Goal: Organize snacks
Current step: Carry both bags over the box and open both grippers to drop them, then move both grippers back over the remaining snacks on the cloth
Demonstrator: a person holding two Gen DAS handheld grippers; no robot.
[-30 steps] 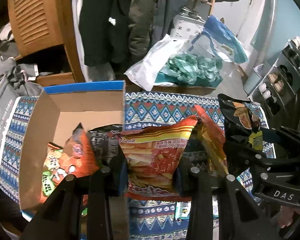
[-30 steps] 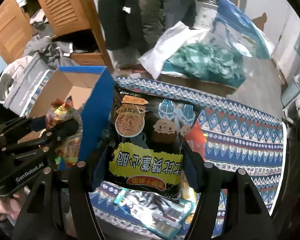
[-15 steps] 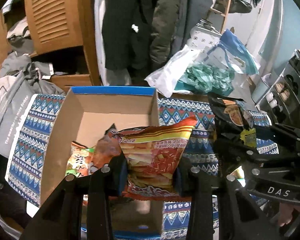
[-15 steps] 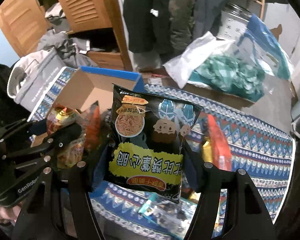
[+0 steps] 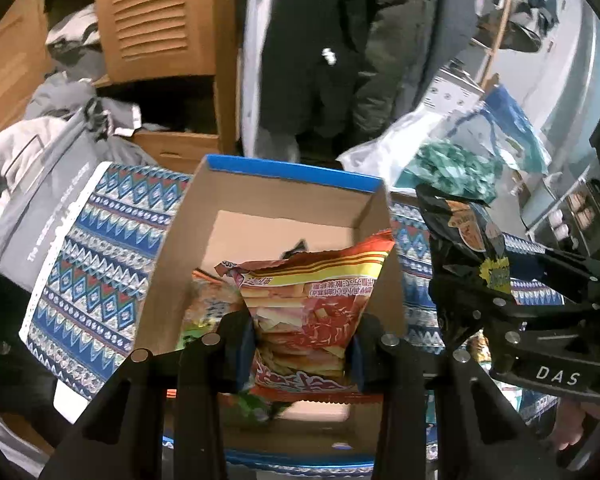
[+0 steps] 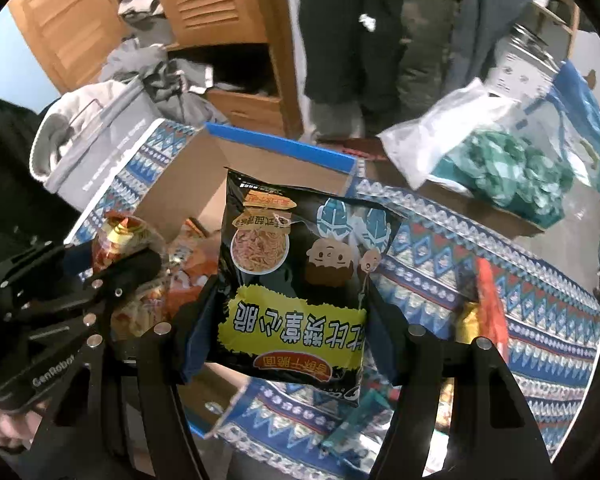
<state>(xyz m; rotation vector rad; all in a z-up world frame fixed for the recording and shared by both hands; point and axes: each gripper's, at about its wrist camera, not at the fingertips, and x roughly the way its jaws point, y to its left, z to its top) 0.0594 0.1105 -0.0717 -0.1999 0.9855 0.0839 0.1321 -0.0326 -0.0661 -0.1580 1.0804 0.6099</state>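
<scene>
Cluttered room: wooden louvred wardrobe, hanging dark coats, low surface under blue patterned woven cloth. Open cardboard box with blue rim sits on cloth, some snack packets already inside.

Left gripper clamped on red-and-yellow crinkled snack bag; bag pinched at lower sides, hanging over box interior, likely for drop-in.

Right gripper clamped on black noodle-snack bag with yellow label; bag upright between pads, over box's right edge, probably next in.

Orange packet lies on cloth, unsorted.
</scene>
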